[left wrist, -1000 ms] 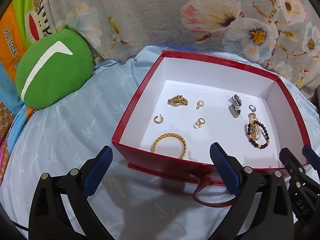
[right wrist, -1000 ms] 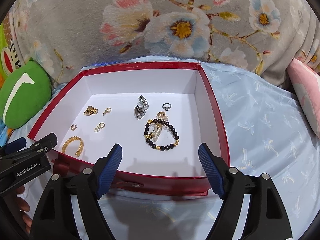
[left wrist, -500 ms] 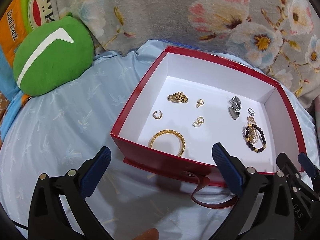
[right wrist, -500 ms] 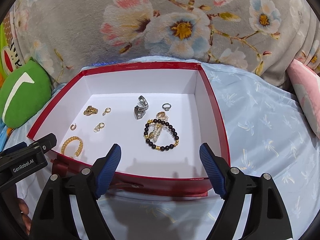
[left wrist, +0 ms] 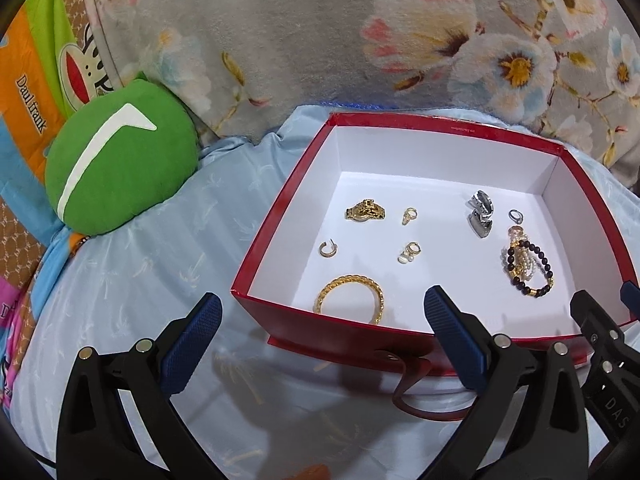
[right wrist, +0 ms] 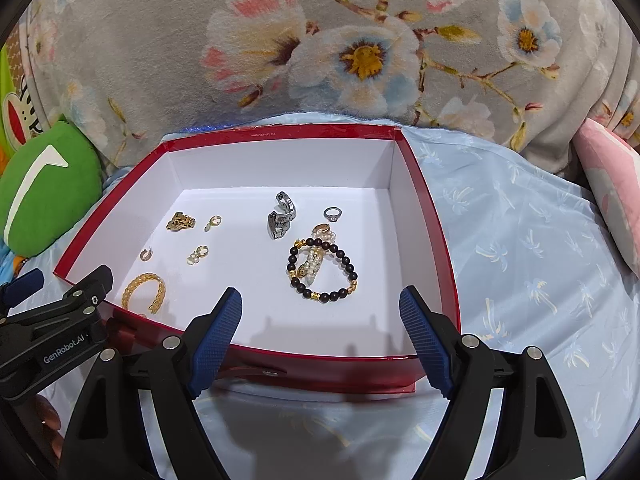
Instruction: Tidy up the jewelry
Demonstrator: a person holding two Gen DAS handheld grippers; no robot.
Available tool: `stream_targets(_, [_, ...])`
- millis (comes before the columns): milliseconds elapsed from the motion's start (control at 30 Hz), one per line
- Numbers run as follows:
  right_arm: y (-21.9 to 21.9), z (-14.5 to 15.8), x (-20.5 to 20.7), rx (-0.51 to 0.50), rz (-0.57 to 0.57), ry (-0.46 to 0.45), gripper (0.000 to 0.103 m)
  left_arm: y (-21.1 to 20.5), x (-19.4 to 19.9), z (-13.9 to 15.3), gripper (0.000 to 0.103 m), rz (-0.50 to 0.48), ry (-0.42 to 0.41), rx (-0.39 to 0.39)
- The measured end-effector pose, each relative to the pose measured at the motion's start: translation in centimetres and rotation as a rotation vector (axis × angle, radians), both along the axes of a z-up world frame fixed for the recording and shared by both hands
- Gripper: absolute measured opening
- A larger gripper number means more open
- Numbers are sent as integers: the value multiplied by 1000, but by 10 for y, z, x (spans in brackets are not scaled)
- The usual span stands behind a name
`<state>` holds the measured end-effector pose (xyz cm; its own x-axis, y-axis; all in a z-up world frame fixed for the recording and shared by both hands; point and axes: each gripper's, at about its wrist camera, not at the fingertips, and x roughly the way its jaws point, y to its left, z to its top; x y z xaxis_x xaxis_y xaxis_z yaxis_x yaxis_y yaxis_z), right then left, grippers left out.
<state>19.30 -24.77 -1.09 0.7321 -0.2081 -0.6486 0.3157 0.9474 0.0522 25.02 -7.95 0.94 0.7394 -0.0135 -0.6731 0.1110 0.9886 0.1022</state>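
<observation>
Two open claws (left wrist: 322, 320) (right wrist: 322, 312) face red box (right wrist: 436, 240).

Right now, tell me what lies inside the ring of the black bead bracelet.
Inside the black bead bracelet lies a small pearl and gold piece, on the red box's white floor. Its upper end runs under the beads, so what lies beneath there is hidden.
</observation>
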Motion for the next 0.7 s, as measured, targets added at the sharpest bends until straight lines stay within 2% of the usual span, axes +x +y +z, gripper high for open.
stream_targets(700, [0,0,0,-1,1,0,79,1,0,-1,98,4,3,-10])
